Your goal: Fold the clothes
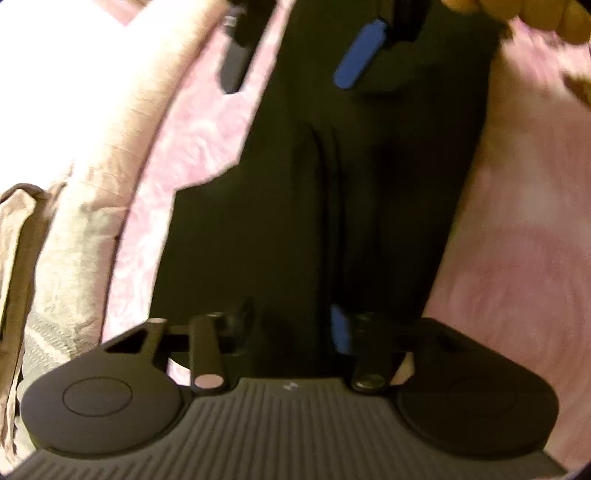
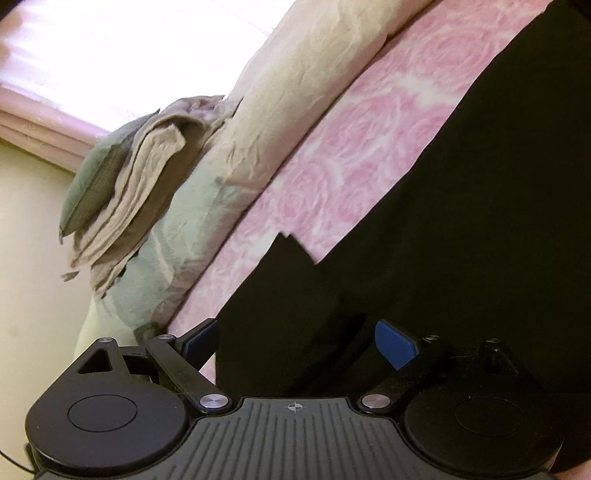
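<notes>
Pink rose-print bedsheet (image 2: 332, 155) under black garment (image 1: 314, 184), beige pillow (image 2: 295, 92) beside.

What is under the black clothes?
The black garment lies on a pink rose-patterned bedsheet, which shows beside it. Whatever sits directly beneath the black cloth is covered, so I cannot tell if anything else is there.

L claw (image 1: 291, 325): fingers fairly close together w/ dark cloth between them, contact not clear in the blur. R claw (image 2: 299, 343): blue pads (image 2: 395, 343) spread wide apart, dark cloth between them, not pinched. In L wrist view the R claw (image 1: 295, 51) shows at top, w/ a hand (image 1: 517, 14) behind it.
</notes>
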A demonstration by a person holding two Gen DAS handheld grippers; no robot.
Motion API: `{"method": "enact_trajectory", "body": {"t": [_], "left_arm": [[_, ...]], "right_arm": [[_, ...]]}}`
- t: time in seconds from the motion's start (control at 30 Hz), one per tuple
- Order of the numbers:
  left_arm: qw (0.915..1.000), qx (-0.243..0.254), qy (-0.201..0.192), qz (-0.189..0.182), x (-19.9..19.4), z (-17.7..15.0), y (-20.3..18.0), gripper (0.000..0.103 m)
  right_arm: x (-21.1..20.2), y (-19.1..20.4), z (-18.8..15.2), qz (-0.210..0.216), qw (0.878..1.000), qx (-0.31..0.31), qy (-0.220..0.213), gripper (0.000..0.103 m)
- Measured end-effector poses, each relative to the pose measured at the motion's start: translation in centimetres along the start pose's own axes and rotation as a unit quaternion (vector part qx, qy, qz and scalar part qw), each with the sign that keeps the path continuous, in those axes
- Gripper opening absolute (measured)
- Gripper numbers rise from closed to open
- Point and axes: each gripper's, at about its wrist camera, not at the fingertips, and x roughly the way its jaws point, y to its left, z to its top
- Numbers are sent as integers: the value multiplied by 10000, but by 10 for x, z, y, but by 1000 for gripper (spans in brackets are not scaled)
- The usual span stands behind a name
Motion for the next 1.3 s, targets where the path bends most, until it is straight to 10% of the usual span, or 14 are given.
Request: {"method": "enact_trajectory", "body": {"t": [0.07,0.43,0.5,0.53,0.67,0.93,1.1,1.3], "left_arm": [[10000,30,-52,-16,1,-2,1,9],[9936,-920,-660,19,-27,-10,24,6],[9934,-807,-815,56,-33,-3,20,6],[9932,-750,-891,75,-36,1,17,6],[9913,-524,-1198,151,-47,15,9,5],[9866,134,-1623,-88,-50,55,-27,5],[9884,676,-1183,-675,-15,76,-66,7],[9873,803,-1044,-891,-12,82,-65,7]], "right_arm": [[12,0,-4,16,9998,-9,193,94],[64,-16,-10,165,9944,1046,68,94],[67,-15,-5,153,9923,1230,-59,61],[67,-14,-2,61,9919,1268,-75,27],[45,-1,13,19,9939,1078,-211,10],[-85,-25,26,-85,9907,720,-1156,10],[-90,-104,15,-737,9833,1376,-932,10],[-93,-112,13,-980,9844,1216,-816,10]]}}
